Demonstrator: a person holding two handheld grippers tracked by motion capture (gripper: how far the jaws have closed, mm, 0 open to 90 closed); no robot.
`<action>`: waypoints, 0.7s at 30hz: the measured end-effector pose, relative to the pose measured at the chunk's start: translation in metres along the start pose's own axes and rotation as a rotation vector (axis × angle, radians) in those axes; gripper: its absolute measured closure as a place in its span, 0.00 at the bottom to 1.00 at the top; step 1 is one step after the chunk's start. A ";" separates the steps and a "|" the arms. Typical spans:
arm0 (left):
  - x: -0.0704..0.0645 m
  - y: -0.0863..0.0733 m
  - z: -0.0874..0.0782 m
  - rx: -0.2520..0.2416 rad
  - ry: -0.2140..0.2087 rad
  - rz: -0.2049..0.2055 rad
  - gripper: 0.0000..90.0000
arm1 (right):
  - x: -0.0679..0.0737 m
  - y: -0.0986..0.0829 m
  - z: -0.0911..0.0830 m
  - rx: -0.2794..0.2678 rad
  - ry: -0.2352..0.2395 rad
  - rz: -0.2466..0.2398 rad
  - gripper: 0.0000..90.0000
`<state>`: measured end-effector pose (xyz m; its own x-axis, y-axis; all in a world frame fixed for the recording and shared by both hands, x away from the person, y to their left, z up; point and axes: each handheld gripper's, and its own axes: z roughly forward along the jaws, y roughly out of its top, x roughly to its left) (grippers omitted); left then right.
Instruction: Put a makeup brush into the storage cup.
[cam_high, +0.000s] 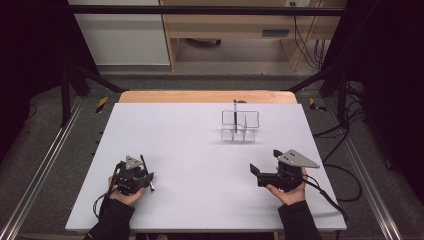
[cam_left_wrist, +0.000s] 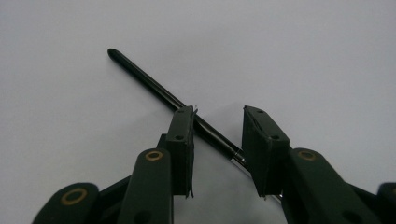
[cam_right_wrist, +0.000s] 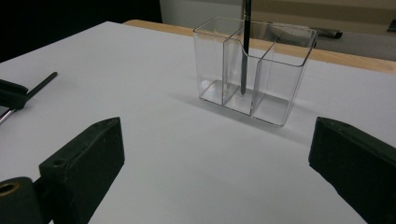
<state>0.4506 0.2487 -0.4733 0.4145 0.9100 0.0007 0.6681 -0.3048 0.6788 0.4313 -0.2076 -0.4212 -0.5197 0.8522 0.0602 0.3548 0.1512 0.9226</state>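
A black pen (cam_left_wrist: 144, 77) lies flat on the white table (cam_high: 190, 145), running diagonally between the jaws of my left gripper (cam_left_wrist: 217, 112). Those jaws stand apart on either side of it, low over the table. In the high view the left gripper (cam_high: 145, 176) sits near the front left with the pen (cam_high: 143, 161) poking out past it. A clear compartment holder (cam_right_wrist: 254, 70) stands further back with a second black pen (cam_right_wrist: 245, 46) upright in it. My right gripper (cam_right_wrist: 215, 128) faces the holder (cam_high: 240, 126) from a distance, open wide and holding nothing.
The right gripper (cam_high: 265, 162) rests near the table's front right, held by a hand. A wooden strip (cam_high: 207, 96) borders the table's far edge. Cables trail off the right side. Bare white surface lies between the grippers and the holder.
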 end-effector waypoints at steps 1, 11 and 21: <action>0.000 0.000 0.000 0.000 0.001 0.000 0.72 | 0.000 0.000 0.000 0.000 0.000 0.000 0.05; 0.001 0.000 -0.001 0.006 -0.035 0.012 0.84 | 0.000 0.000 0.000 0.005 0.001 -0.002 0.05; 0.000 0.000 -0.002 0.013 -0.081 0.041 0.92 | 0.000 -0.001 0.002 0.013 0.000 -0.007 0.05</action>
<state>0.4499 0.2493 -0.4717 0.4901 0.8711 -0.0318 0.6575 -0.3455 0.6696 0.4320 -0.2066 -0.4228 -0.5224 0.8510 0.0538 0.3616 0.1640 0.9178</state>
